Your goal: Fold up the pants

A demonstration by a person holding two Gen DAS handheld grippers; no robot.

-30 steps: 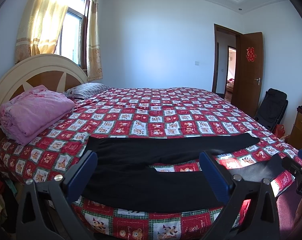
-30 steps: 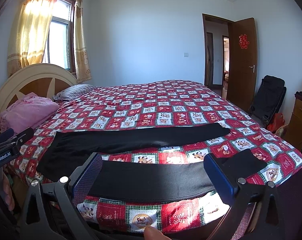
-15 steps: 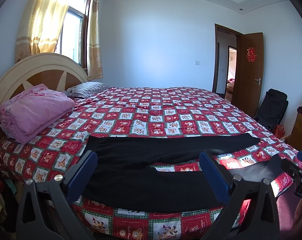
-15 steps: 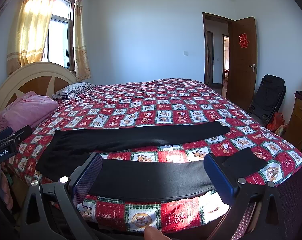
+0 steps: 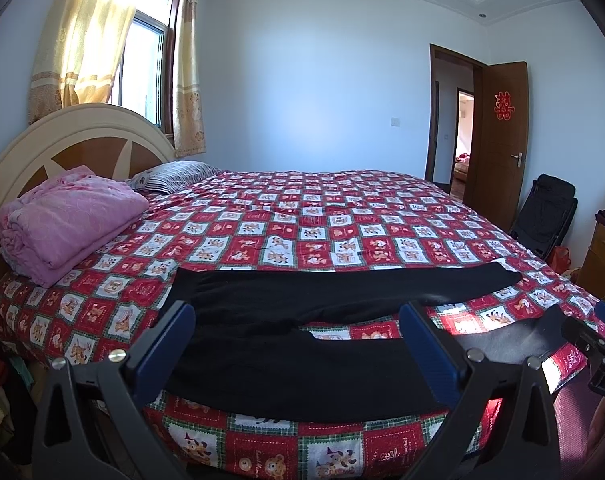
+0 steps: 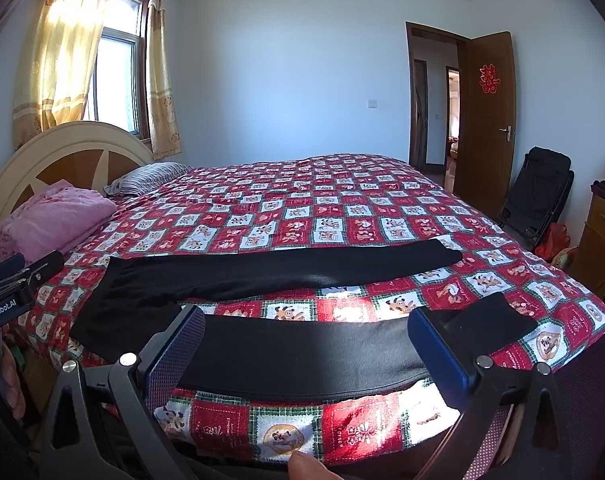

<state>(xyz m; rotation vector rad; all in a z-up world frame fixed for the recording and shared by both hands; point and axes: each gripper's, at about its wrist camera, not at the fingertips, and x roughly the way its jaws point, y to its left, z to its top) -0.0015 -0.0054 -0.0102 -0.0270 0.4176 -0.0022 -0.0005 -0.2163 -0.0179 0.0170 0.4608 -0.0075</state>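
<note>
On the bed [image 5: 286, 236], black pants [image 5: 302, 336] stay spread flat, unmoved.

We see a bedroom with pale blue walls [image 5: 310, 80], sunlit window [image 5: 146, 60] with yellow curtains [image 5: 82, 32], bed [image 5: 342, 220] in a red checked cover, rounded headboard [image 5: 82, 136], pink blanket [image 5: 66, 220], striped pillow [image 5: 178, 174], open brown door [image 5: 502, 132], black chair [image 5: 546, 216].

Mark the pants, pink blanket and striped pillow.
pants [image 6: 302, 354]: right wrist view, middle of the near leg.
pink blanket [image 5: 74, 216]: left wrist view, top fold.
striped pillow [image 5: 178, 174]: left wrist view, centre of its top.
</note>
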